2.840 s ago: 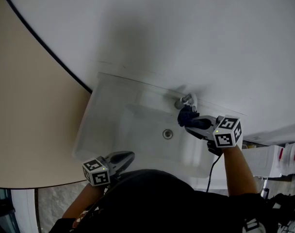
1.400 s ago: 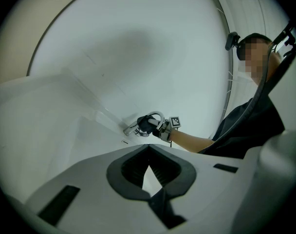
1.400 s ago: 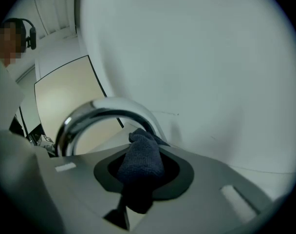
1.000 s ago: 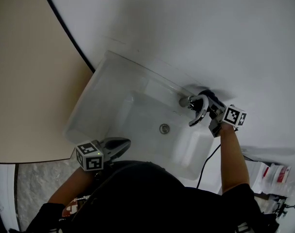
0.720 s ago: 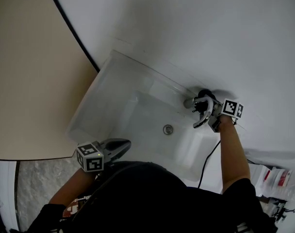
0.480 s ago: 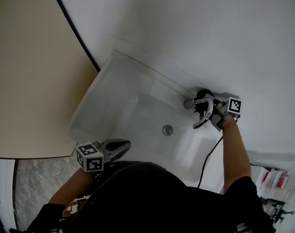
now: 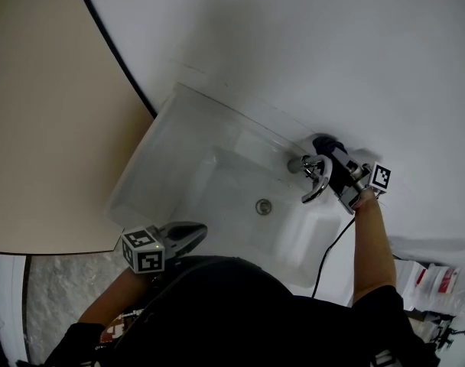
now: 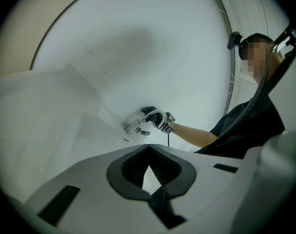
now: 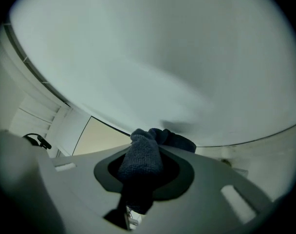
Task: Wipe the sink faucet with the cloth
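Note:
In the head view the chrome faucet (image 7: 312, 176) curves over the back right of the white sink (image 7: 164, 140). My right gripper (image 7: 336, 163) is shut on a dark blue cloth (image 7: 324, 142), which rests just behind the faucet's base, against the wall. In the right gripper view the cloth (image 9: 143, 155) bulges out between the jaws. My left gripper (image 7: 188, 234) hovers at the sink's near rim, shut and empty. From the left gripper view (image 8: 149, 168) I see the faucet (image 8: 136, 125) and the cloth (image 8: 148, 110) far off.
The drain (image 7: 263, 206) lies in the middle of the basin. A black cable (image 7: 328, 254) hangs from the right gripper along the forearm. A beige panel (image 7: 49, 113) fills the left side. Some packages (image 7: 427, 277) lie at the lower right.
The right gripper has rolled and shifted with the cloth from the faucet's spout round to behind its base. The left gripper has stayed in place.

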Demonstrator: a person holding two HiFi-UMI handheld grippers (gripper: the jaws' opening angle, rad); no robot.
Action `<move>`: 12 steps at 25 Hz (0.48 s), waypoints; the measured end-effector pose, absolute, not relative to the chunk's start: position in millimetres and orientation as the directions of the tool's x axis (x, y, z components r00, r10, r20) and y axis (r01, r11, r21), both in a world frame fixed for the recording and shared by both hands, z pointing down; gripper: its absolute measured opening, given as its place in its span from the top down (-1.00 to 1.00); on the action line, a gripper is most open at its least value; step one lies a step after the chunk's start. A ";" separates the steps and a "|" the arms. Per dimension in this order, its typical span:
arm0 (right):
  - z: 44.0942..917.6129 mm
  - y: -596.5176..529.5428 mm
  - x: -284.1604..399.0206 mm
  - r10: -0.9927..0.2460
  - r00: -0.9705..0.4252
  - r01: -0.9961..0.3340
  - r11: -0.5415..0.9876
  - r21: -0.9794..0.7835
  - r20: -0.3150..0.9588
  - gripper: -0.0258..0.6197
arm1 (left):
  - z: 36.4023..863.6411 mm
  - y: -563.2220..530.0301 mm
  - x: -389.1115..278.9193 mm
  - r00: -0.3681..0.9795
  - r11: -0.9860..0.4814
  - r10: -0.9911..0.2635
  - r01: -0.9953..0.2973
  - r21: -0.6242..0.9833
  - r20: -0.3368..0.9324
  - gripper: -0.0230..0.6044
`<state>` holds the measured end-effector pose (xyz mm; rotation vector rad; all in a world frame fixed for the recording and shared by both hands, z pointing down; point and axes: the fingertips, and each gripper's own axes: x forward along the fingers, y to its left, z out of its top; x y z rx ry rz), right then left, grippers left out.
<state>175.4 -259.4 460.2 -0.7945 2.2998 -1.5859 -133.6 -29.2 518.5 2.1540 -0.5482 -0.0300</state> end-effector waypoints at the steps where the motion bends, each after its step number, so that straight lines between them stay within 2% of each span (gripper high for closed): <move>1: 451.6 -257.5 174.0 -0.552 -0.829 -0.293 0.288 -0.912 0.092 0.69 | 518.3 -29.4 -133.7 0.902 -0.509 -0.395 -0.374 0.775 0.175 0.93; 4: 421.6 -245.1 163.1 -0.515 -0.854 -0.309 0.387 -0.869 0.075 0.69 | 517.8 -29.4 -134.1 0.901 -0.511 -0.396 -0.375 0.773 0.176 0.93; 7: 393.1 -221.5 138.6 -0.432 -0.892 -0.361 0.514 -0.778 0.129 0.69 | 516.4 -28.3 -134.4 0.901 -0.517 -0.397 -0.376 0.769 0.174 0.93; 12: 387.5 -182.4 102.9 -0.351 -0.844 -0.526 0.692 -0.494 0.405 0.69 | 511.9 -27.5 -133.2 0.902 -0.527 -0.398 -0.371 0.764 0.164 0.93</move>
